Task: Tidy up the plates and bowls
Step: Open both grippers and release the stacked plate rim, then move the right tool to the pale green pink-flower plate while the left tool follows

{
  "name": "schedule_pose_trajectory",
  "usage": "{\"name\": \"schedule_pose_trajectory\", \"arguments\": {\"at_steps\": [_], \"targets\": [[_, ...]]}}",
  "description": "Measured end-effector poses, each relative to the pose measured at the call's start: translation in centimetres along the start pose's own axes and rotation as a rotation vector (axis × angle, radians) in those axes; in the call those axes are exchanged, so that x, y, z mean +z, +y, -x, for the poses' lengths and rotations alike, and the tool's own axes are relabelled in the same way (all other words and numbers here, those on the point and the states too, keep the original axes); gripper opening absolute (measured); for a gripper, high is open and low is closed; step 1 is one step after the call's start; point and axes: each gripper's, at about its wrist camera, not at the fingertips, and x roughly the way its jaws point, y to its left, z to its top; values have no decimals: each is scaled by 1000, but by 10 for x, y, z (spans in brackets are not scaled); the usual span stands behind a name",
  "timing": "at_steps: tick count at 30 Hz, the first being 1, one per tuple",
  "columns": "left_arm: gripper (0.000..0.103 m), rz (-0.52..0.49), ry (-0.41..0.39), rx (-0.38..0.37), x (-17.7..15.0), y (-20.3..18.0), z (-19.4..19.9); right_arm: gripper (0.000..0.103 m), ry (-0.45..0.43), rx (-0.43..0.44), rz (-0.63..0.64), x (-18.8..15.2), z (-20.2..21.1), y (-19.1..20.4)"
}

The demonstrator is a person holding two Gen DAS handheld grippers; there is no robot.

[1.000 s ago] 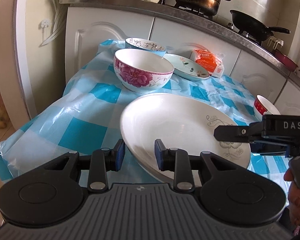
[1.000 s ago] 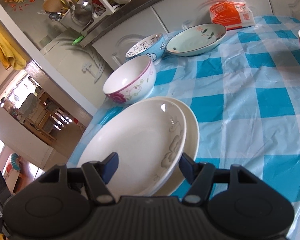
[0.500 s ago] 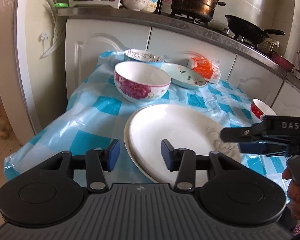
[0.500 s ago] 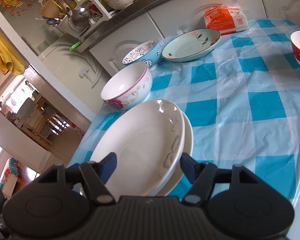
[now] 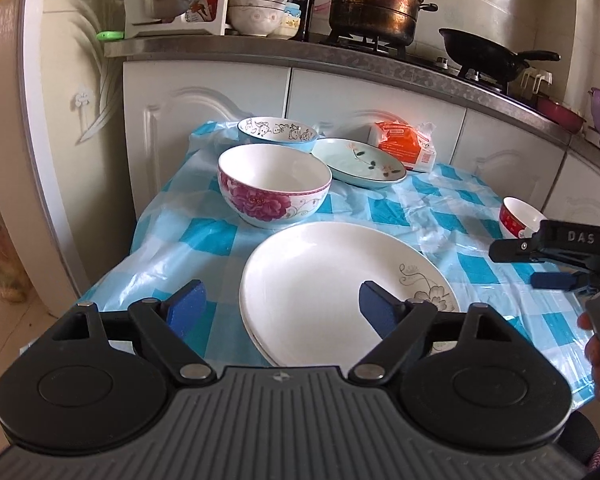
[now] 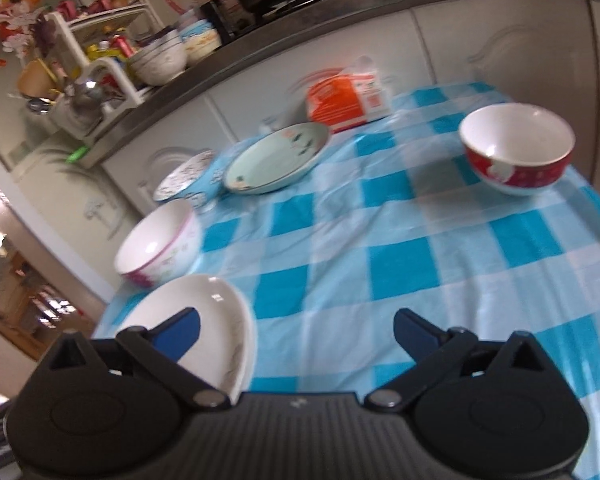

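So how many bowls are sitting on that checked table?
3: a pink-flowered bowl behind the white plates, a blue cartoon bowl behind it near the cupboards, and a red bowl off at the right edge. None seems hidden.

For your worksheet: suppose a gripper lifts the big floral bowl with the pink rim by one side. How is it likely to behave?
The floral bowl looks like glazed ceramic, so probably stiff, breakable and fairly heavy. Its glossy rim may slip between pads. Held by one side, so deep a bowl would likely tilt. It stands upright on the checked tablecloth, apart from the white plates.
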Motion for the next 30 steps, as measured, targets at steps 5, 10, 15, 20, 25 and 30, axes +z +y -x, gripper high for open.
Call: {"name": "schedule_pose_trajectory", "arguments": {"at_steps": [5, 10, 15, 20, 25, 30], "targets": [[103, -16, 3, 55, 5, -4, -4, 102, -42, -166, 96, 7, 3, 6], [103, -33, 4, 124, 11, -6, -11, 102, 0, -264, 101, 13, -7, -2], [103, -53, -8, 177, 18, -9, -19, 102, 4, -156, 1, 4, -11, -22], [103, -75, -29, 222, 27, -13, -26, 102, -38, -78, 3, 2, -13, -24], [103, -94, -23, 248, 34, -15, -36, 102, -49, -51, 4, 8, -16, -28], [103, -103, -16, 262, 39, -15, -47, 102, -58, -45, 4, 12, -24, -31]]}}
